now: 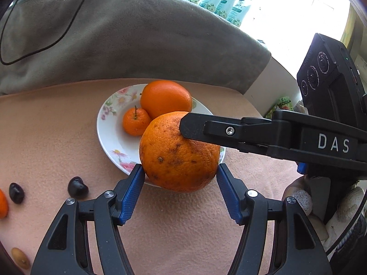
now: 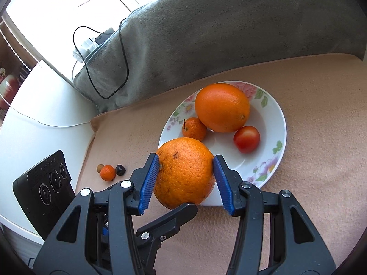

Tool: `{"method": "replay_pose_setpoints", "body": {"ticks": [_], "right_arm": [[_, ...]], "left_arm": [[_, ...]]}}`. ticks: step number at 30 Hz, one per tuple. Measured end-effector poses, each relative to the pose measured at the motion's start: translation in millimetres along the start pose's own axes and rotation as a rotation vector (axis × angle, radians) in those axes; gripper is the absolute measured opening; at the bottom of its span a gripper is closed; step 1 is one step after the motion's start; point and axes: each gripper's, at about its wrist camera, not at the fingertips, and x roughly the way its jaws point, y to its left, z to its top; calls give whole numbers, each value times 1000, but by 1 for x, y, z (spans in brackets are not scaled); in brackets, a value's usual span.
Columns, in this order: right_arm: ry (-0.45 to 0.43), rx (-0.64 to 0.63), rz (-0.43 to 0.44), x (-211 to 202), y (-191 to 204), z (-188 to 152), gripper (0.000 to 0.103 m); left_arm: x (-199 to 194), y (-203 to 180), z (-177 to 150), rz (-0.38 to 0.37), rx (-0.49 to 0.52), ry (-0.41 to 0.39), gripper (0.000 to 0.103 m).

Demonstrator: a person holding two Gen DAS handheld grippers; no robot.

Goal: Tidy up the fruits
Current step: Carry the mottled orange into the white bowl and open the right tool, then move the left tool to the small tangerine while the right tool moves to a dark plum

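A spotted orange (image 1: 179, 153) (image 2: 184, 171) is held over the near rim of a floral white plate (image 1: 107, 128) (image 2: 275, 123). My left gripper (image 1: 180, 171) has both blue pads against its sides. My right gripper (image 2: 185, 165) also presses both pads on it; its finger (image 1: 197, 126) crosses the orange's top in the left wrist view. On the plate lie a smooth orange (image 1: 166, 98) (image 2: 222, 107), a small tangerine (image 1: 136, 121) (image 2: 194, 129) and a red tomato (image 2: 246, 138).
On the beige cloth lie two dark fruits (image 1: 77, 186) (image 1: 16, 193), a small orange fruit (image 2: 107, 172) and a tan one (image 1: 20, 257). A grey blanket (image 1: 128, 36) with a black cable lies behind. A black device (image 2: 43, 192) sits left.
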Motion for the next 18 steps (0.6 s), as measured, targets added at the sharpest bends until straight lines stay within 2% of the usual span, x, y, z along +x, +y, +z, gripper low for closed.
{"method": "replay_pose_setpoints", "body": {"ticks": [3,6,8,10,13,18], "right_arm": [[-26,14,-41,-7,-2,-6,52],[-90,5,-148,-25,-1,-18,52],[-114,20,-155,-40,-5,-27,61],[-158,40,-167,-60,-11,-35,63],[-223,85,-136,-92,-21,-47,63],[-290,73,-141,-133,-24,-71,64]], "left_arm": [[5,-2,1,15,24,9,64],[3,-3,-2,17,17,2,62],[-1,-7,-5,20,26,-7,61],[-6,-11,-8,31,47,-2,61],[-18,-17,-17,54,69,-9,62],[-35,-27,-26,107,101,-33,61]]}}
